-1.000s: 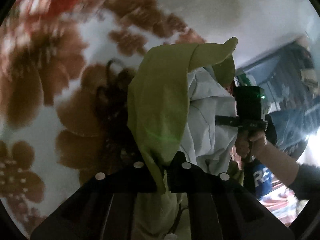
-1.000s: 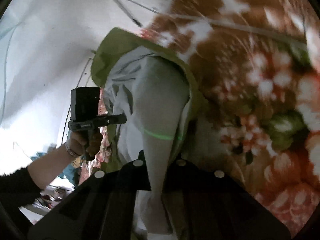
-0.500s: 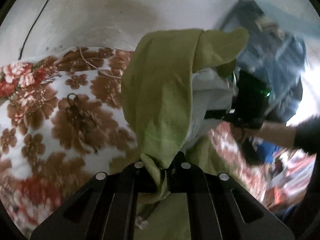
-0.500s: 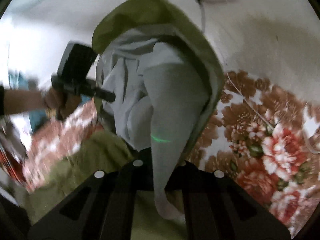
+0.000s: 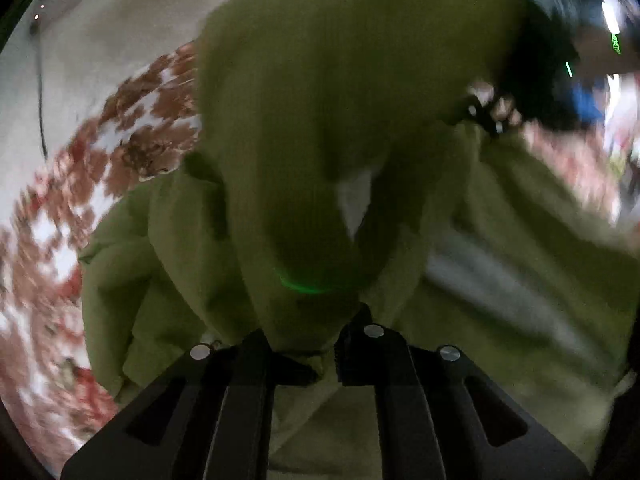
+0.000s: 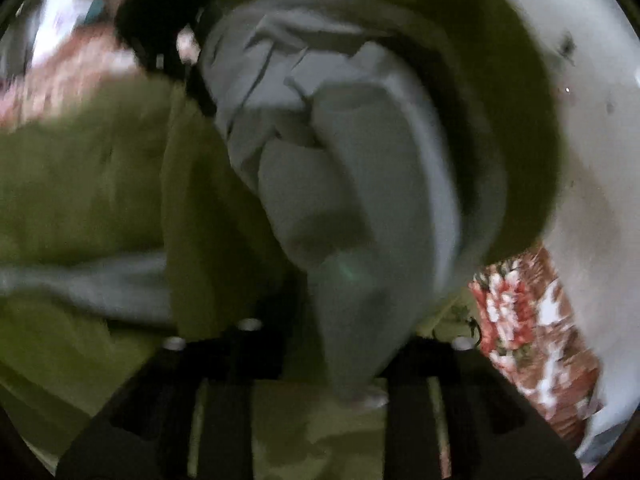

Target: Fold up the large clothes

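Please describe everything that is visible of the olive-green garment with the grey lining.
The olive-green garment with grey lining is soft, thick cloth, folded over itself on the floral blanket. A bunched green fold stands between the left gripper fingers, whose jaws are opening. Its grey inside hangs between the opening right gripper jaws. Both views are blurred.

olive-green garment (image 5: 360, 80) with a pale grey lining (image 6: 360, 160); floral blanket (image 5: 132, 128) in white, brown and red; off-white wall (image 5: 120, 32); black left gripper (image 5: 308, 348) and right gripper (image 6: 332, 360).

The opening right gripper (image 6: 332, 364) straddles the green garment's (image 6: 88, 184) grey lining (image 6: 360, 184).
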The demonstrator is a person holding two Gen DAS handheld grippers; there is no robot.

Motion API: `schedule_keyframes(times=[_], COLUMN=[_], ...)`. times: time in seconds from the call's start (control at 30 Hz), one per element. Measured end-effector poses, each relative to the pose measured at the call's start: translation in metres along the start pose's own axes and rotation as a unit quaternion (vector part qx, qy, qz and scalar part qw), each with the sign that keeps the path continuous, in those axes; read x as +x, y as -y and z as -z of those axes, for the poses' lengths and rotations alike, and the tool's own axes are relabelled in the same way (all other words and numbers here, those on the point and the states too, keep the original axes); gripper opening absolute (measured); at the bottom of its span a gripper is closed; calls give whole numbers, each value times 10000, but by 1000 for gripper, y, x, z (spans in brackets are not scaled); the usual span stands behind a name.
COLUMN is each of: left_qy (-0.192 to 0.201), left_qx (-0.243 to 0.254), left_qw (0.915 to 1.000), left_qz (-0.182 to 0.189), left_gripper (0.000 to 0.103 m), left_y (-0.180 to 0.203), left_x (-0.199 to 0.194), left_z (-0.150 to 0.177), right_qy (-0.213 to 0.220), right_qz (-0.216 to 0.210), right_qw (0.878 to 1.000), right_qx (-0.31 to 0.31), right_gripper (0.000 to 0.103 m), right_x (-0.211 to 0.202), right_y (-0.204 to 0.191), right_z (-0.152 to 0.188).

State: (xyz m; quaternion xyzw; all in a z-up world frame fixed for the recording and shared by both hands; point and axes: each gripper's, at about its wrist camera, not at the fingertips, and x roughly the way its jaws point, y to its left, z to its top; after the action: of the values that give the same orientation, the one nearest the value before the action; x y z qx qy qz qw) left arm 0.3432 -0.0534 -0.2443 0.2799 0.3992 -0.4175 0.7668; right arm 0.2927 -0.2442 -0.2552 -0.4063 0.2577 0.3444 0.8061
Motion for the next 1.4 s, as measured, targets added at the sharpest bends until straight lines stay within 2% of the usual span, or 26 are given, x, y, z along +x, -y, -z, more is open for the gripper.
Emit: schedule_keyframes(times=[0.03, 0.07, 0.1, 0.13, 0.17, 0.23, 0.3, 0.37, 0.43, 0.5, 0.57, 0.6, 0.63, 0.7, 0.73, 0.77, 0.83, 0.87, 0.9, 0.97, 1.0, 1.07, 1.13, 1.27, 1.33, 1.4], left_qy=[-71, -129, -171, -244, -267, -353, -451, -528, -636, -751, -778, -686, -461, 101, 588, 910, 1339, 1475, 1434, 1073, 816, 467, 168, 62, 16, 17], left_qx=[285, 547, 712, 900, 1018, 1419, 1720, 1686, 1366, 956, 337, -42, -625, -1438, -2045, -2486, -3040, -3342, -3498, -3548, -3510, -3393, -3309, -3377, -3324, -3291], left_qw=[9994, 9976, 9959, 9930, 9910, 9821, 9750, 9751, 9803, 9854, 9907, 9924, 9927, 9868, 9752, 9632, 9428, 9308, 9258, 9286, 9325, 9393, 9434, 9412, 9431, 9443], left_qz=[-204, -398, -538, -727, -832, -1190, -1330, -1340, -1277, -1188, -1060, -1023, -922, -739, -616, -467, -290, -124, -23, -187, -226, -200, -164, -90, -93, -64], left_gripper=[18, 31, 41, 62, 72, 79, 83, 85, 85, 85, 85, 85, 85, 85, 86, 87, 87, 85, 79, 18, 14, 13, 13, 14, 11, 10], left_y=[13, 25, 32, 39, 42, 50, 54, 51, 44, 38, 31, 32, 24, 23, 14, 7, 5, 0, 1, 3, 5, 10, 12, -1, -5, -4], left_x=[4, 7, 10, 13, 14, 14, 8, -5, -28, -46, -68, -79, -92, -112, -121, -122, -114, -101, -85, -46, -24, 14, 41, 70, 82, 88], left_z=[5, 10, 15, 20, 23, 32, 43, 53, 65, 72, 73, 66, 56, 38, 21, 8, -8, -12, -14, -19, -18, -13, -4, 20, 29, 36], right_qy=[-47, -85, -114, -153, -183, -174, -177, -301, -500, -641, -683, -625, -548, -358, -312, -367, -602, -834, -968, -1174, -1282, -1666, -1974, -2120, -2096, -2072], right_qz=[129, 251, 393, 562, 739, 978, 1151, 1146, 1019, 994, 979, 962, 900, 645, 573, 480, 427, 485, 542, 740, 844, 1085, 1049, 1025, 1026, 906], right_qw=[9997, 9988, 9969, 9941, 9901, 9857, 9847, 9891, 9926, 9924, 9873, 9809, 9731, 9456, 9353, 9176, 8958, 8894, 8884, 8907, 8929, 8996, 8999, 8952, 8971, 8925], right_qx=[-214, -412, -667, -918, -1178, -1359, -1295, -879, -442, 330, 1046, 1572, 2047, 3168, 3477, 3930, 4382, 4467, 4455, 4329, 4233, 3889, 3745, 3784, 3752, 3904], right_gripper=[74, 87, 90, 93, 97, 98, 98, 98, 98, 98, 98, 98, 98, 98, 98, 98, 98, 98, 98, 98, 98, 98, 98, 98, 98, 98], right_x=[1, 2, 5, 6, 6, 0, -13, -33, -48, -68, -81, -89, -94, -101, -102, -92, -72, -54, -45, -21, -10, 23, 48, 74, 82, 89], right_y=[-12, -23, -36, -46, -56, -64, -64, -55, -45, -24, -4, 12, 26, 46, 51, 61, 67, 65, 64, 53, 49, 33, 23, 16, 12, 11], right_z=[7, 12, 19, 23, 27, 33, 40, 49, 55, 58, 55, 51, 45, 32, 25, 13, -9, -19, -25, -35, -35, -27, -12, 15, 25, 37])
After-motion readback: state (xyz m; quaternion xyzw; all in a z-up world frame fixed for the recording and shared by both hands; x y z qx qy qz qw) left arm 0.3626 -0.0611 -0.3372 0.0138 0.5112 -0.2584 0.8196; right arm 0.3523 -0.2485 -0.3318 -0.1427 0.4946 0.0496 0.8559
